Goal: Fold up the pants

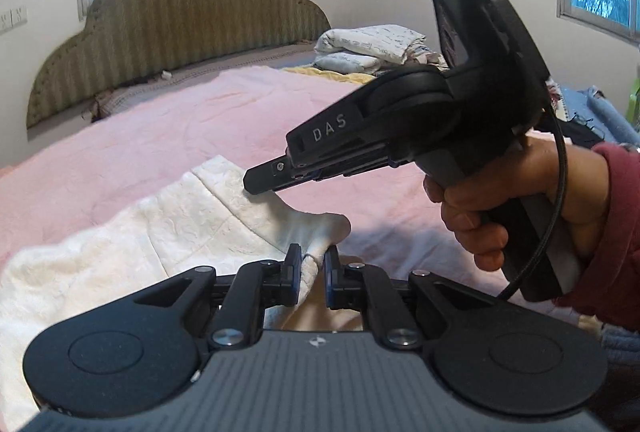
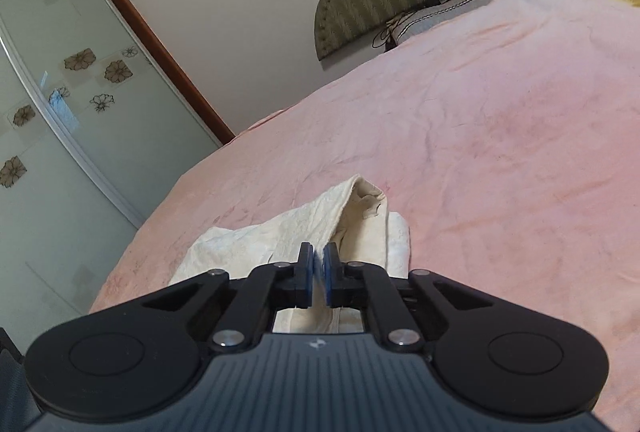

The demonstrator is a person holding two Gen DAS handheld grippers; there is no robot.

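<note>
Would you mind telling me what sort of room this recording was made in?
Most likely a home bedroom: a bed under a pink blanket, an upholstered scalloped headboard, folded bedding stacked near it, and a sliding wardrobe door with flower decals.

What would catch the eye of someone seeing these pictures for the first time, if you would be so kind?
Most striking are the white pants, bunched on the pink blanket that covers the bed. The left hand-held gripper is pinched shut on a fold of them at the bottom of the left wrist view. Just above it, the right hand-held gripper, held in a hand with a red sleeve, touches the same cloth.
</note>
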